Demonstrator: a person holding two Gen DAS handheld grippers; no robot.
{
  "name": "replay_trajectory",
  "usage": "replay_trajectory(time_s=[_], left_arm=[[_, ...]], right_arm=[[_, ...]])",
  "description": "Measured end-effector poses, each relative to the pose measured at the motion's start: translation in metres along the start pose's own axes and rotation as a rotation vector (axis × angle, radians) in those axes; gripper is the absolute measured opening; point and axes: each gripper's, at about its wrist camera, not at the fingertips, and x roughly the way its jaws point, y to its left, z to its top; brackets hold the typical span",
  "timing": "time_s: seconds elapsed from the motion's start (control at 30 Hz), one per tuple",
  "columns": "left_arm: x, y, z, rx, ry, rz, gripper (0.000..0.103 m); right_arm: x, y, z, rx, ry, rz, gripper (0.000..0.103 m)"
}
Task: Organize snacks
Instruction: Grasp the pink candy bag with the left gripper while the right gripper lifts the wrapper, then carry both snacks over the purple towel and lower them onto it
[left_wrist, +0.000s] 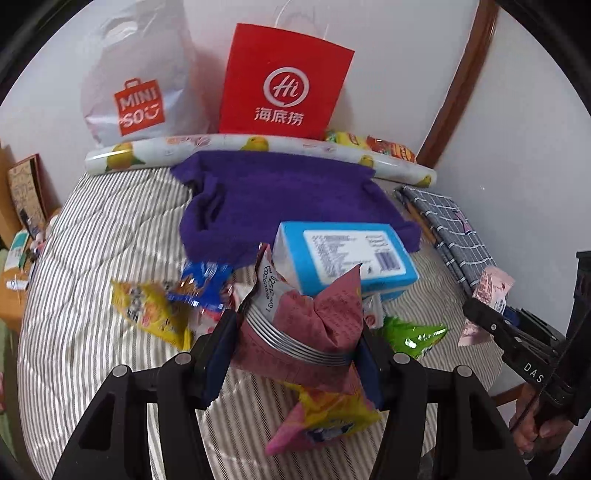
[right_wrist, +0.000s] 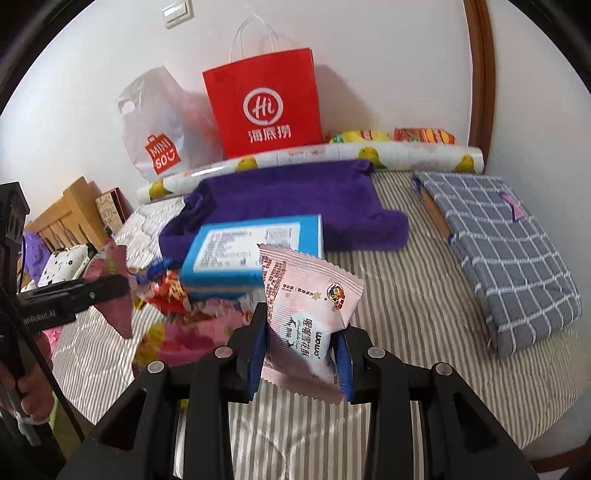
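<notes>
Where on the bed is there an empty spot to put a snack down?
The striped bedcover is bare between the purple towel and the grey checked cloth. Another bare stretch lies left of the towel, below the lemon-print roll. It is crowded around the blue box, where loose snack packets pile up.

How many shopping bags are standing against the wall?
2. The red paper bag stands upright at the middle of the back wall; the white plastic bag leans just left of it, partly behind it. More could be hidden behind them.
</notes>
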Motion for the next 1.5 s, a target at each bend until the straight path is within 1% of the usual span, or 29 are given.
replay_trajectory(time_s=[0.17, 0.3, 0.57, 0.83, 1.27, 1.4, 1.5], left_arm=[[0.006, -0.007, 0.019, 0.013, -0.001, -0.009, 0.057], [0.01, -0.009, 0.04, 0.017, 0.002, -0.033, 0.057], [0.022, -0.01, 0.078, 0.043, -0.017, -0.014, 0.057], [0.045, 0.0, 0.111, 0.047, -0.014, 0.018, 0.057], [0.096, 0.016, 0.163, 0.039, -0.001, 0.051, 0.057], [0.112, 0.022, 0.177, 0.022, 0.0, 0.046, 0.057], [0.125, 0.025, 0.182, 0.011, 0.014, 0.046, 0.057]], right_arm=[[0.002, 0.005, 0.026, -0.005, -0.021, 0.0, 0.033], [0.009, 0.008, 0.045, -0.006, -0.028, 0.007, 0.033], [0.035, 0.018, 0.087, -0.032, -0.039, 0.014, 0.033], [0.067, 0.016, 0.122, -0.025, -0.048, 0.015, 0.033], [0.136, -0.005, 0.155, -0.008, -0.015, -0.026, 0.033], [0.154, -0.009, 0.165, -0.011, -0.011, -0.034, 0.033], [0.168, -0.013, 0.174, -0.01, -0.007, -0.035, 0.033]])
